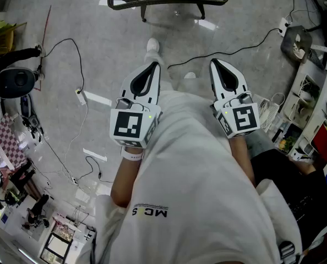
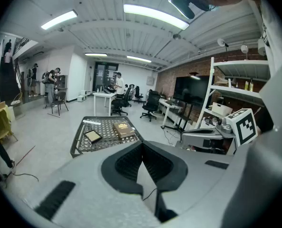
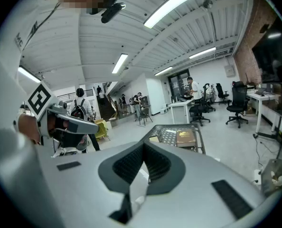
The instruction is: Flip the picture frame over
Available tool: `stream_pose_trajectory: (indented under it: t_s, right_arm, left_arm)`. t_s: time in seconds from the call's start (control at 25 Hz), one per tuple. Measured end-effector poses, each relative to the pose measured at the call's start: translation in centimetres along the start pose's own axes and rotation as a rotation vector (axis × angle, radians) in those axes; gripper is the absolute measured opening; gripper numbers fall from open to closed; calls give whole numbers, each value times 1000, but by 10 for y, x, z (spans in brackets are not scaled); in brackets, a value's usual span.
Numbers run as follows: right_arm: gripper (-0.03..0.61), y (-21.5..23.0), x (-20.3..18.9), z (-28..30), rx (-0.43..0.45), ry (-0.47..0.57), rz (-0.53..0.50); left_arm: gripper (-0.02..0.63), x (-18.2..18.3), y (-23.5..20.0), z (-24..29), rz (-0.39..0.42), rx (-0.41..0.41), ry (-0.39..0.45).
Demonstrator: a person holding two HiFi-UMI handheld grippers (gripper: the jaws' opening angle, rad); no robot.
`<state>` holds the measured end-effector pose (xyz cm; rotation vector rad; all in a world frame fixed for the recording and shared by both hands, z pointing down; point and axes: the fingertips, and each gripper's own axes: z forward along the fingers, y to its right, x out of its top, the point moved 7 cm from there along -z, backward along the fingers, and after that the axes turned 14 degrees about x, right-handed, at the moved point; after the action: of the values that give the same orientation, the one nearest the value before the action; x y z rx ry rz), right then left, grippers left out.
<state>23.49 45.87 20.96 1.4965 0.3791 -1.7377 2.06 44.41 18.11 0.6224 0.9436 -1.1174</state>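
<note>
Picture frame (image 2: 92, 136) untouched; left claw (image 1: 151, 66) and right claw (image 1: 218, 64), pressed together, point slightly downward.

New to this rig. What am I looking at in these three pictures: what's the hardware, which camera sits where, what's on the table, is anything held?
There is no robot arm here. A person holds a two-jaw tool in each hand: the left hand-held gripper and the right hand-held gripper. The cube with square markers on each one is part of the tool.

The head view comes from a camera on the person's head, looking steeply down at both tools. The left and right gripper views each come from a camera riding on that tool, looking along its jaws.

Ahead stands a metal mesh table. On it lie a small dark picture frame and a brown book.

Both pairs of jaws are together with nothing between them, so nothing is held and the frame is untouched.
</note>
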Motion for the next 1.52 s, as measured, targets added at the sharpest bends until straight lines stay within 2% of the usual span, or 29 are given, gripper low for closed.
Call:
stream_pose_trajectory:
  t_s: [0.2, 0.48, 0.8, 1.12, 1.4, 1.52]
  right_arm:
    - [15, -4, 5, -15, 3, 8, -26]
    - [15, -19, 22, 0, -64, 51, -46]
    - [15, -35, 37, 19, -11, 31, -132]
    - [16, -17, 32, 0, 26, 82, -100]
    - [16, 5, 27, -7, 70, 69, -103]
    - [16, 15, 27, 2, 78, 47, -91]
  left_arm:
    - [25, 9, 16, -10, 9, -9, 45]
    - [25, 18, 1, -11, 14, -52, 81]
    - [25, 23, -11, -21, 34, -34, 117]
    - [25, 21, 11, -26, 30, 24, 130]
    - [25, 10, 37, -19, -2, 41, 104]
    - [25, 9, 30, -10, -29, 56, 84]
